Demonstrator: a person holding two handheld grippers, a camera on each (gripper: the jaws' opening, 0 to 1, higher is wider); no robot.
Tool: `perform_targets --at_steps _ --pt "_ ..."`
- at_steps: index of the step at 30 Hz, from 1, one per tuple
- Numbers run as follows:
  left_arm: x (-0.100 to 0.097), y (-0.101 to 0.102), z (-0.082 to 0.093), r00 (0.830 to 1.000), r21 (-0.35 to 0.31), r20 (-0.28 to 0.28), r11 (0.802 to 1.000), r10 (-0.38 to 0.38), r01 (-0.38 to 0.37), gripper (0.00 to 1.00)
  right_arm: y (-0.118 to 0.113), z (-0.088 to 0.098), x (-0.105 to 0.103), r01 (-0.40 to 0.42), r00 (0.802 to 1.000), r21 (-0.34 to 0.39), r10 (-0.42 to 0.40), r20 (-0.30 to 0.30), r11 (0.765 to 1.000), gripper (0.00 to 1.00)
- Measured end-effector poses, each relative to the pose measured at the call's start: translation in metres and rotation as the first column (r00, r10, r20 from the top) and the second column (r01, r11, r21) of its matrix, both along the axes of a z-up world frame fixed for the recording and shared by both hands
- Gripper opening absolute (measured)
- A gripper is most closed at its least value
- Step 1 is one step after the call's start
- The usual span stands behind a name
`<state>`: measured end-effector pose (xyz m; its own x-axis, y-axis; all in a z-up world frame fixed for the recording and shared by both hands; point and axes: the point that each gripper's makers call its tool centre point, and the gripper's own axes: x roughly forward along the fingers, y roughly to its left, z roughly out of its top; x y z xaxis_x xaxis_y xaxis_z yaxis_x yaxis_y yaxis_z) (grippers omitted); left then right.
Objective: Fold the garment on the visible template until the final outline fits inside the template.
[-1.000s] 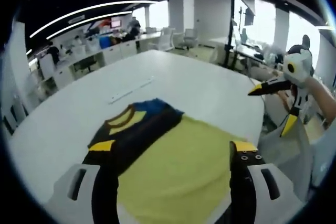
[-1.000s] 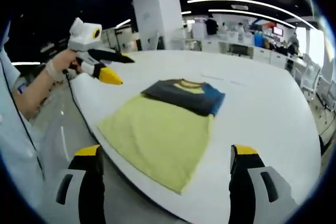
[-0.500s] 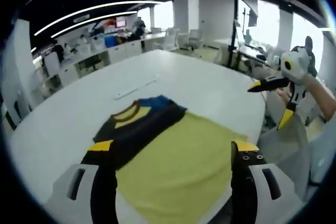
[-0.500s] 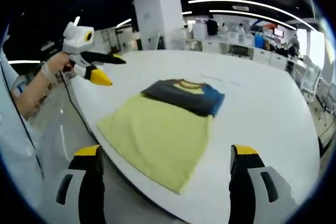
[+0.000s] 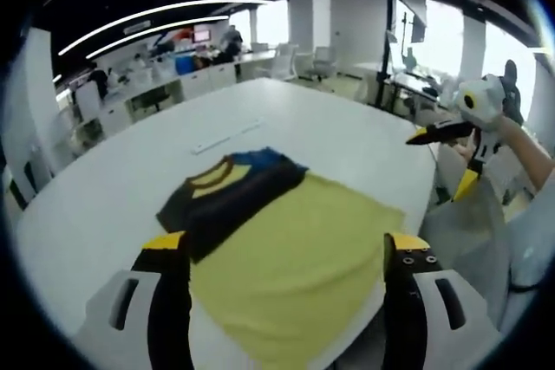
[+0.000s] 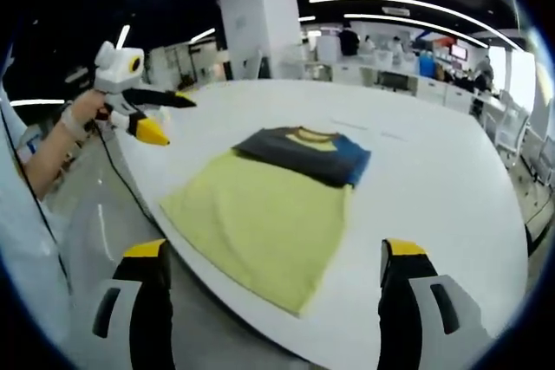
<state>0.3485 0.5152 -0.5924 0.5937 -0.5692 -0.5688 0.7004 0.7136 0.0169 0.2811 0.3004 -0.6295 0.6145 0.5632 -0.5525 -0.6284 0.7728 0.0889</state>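
A folded garment [image 5: 286, 240], yellow in the body with a black and blue collar end, lies flat on the white table [image 5: 347, 140] near its edge. My left gripper [image 5: 286, 244] hangs above the near hem, open and holding nothing. In the right gripper view the garment [image 6: 269, 210] lies ahead of my right gripper [image 6: 273, 249], which is open and off the cloth. The left gripper [image 6: 172, 119] floats beyond the table's left edge, jaws apart. The right gripper [image 5: 440, 165] hovers off the table's right edge, also open. No template outline can be made out.
A thin pale strip [image 5: 227, 138] lies on the table beyond the collar. A person's forearm [image 6: 48, 153] holds the left gripper. Office desks and chairs [image 5: 182, 75] and a white column [image 6: 260, 28] stand behind. Open floor [image 6: 95, 231] runs along the table edge.
My left gripper has drawn back and off to the side, so the garment sits farther from its jaws. The right gripper view has hardly changed. The garment has not moved.
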Motion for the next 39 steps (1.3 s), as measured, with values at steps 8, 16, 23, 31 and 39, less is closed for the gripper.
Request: perform_targets --at_steps 8,16,23,31,39 --pt "-0.01 0.007 -0.003 1.0 -0.006 -0.003 1.0 0.007 -0.007 0.9 -0.002 -0.004 -0.004 0.007 1.0 -0.003 -0.007 -0.01 1.0 1.0" --pt "-0.018 0.014 -0.01 1.0 -0.001 -0.024 1.0 0.015 -0.015 0.91 -0.001 -0.008 -0.008 0.005 1.0 -0.005 -0.005 -0.018 1.0 1.0" --pt "-0.021 0.025 -0.023 0.999 0.004 -0.037 0.999 0.039 -0.038 0.91 -0.003 -0.016 -0.011 0.007 0.999 -0.011 -0.008 -0.04 1.0 1.0" --pt "-0.029 0.032 -0.037 0.995 -0.006 -0.078 0.998 0.068 -0.069 0.91 -0.003 -0.024 -0.012 0.008 0.998 -0.013 -0.009 -0.054 1.0 1.0" --pt "-0.038 0.051 -0.055 0.987 0.02 -0.104 0.992 0.123 -0.122 0.89 -0.006 -0.035 -0.016 0.024 0.997 -0.007 -0.024 -0.079 1.0 1.0"
